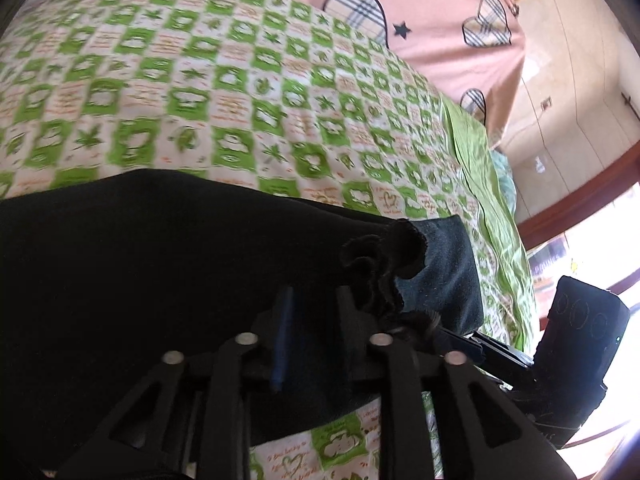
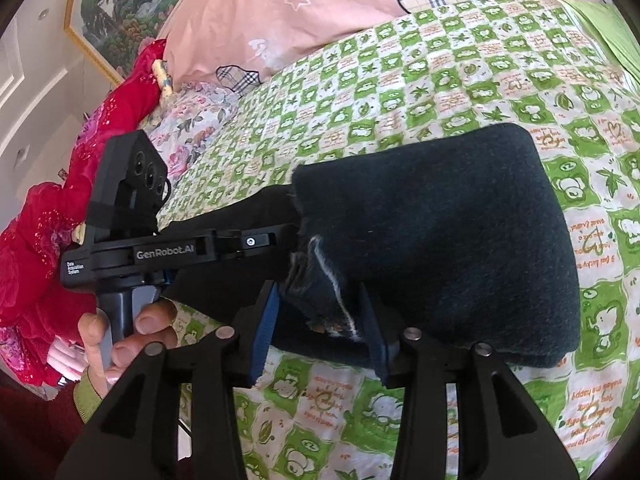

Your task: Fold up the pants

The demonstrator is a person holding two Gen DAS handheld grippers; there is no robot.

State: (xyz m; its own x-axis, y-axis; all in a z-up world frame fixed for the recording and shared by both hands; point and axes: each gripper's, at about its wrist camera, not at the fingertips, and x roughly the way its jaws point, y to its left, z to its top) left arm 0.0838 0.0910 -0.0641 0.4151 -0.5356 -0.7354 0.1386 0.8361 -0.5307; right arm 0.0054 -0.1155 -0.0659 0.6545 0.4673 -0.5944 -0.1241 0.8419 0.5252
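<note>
The dark pants lie folded into a thick bundle on the green-and-white checked bedsheet. In the left wrist view the pants fill the lower left, with a ruffled edge bunched up. My left gripper stands over that cloth with its jaws slightly apart and its pads not pressing. My right gripper straddles a raised fold of the bundle's near corner, jaws apart, pads clear of it. A hand holds the left gripper's handle. The right gripper's body shows at the right.
A pink quilt with plaid hearts lies at the head of the bed. Red glittery clothes and a floral cloth are heaped along one side. The green sheet's edge drops off toward a bright window. A framed painting hangs behind.
</note>
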